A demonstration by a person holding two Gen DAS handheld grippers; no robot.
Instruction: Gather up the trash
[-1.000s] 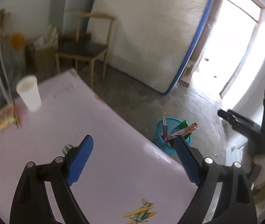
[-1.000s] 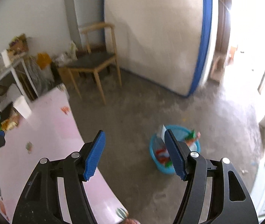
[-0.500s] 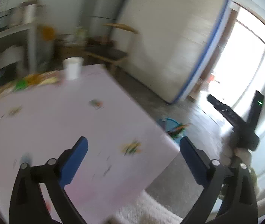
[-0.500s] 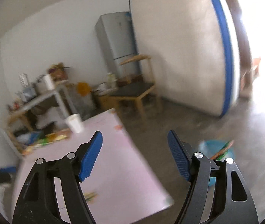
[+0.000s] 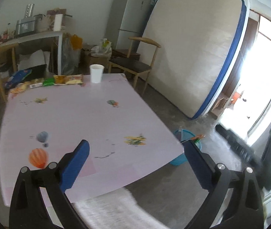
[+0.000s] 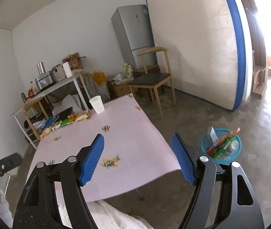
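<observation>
Left gripper (image 5: 135,158) gapes empty over the table (image 5: 78,118); right gripper (image 6: 138,152) is opening, empty. Wrappers (image 5: 59,80) lie at eleven o'clock, bin (image 6: 221,147) at three.

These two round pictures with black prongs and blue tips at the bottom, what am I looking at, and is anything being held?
Each picture comes from a camera on a hand-held gripper, looking along its two fingers. The left gripper is open and empty; the right gripper has its jaws opening, with nothing between them. Both face a pink table with a white paper cup and snack wrappers along its far edge. A blue basket of trash stands on the floor beside the table.
</observation>
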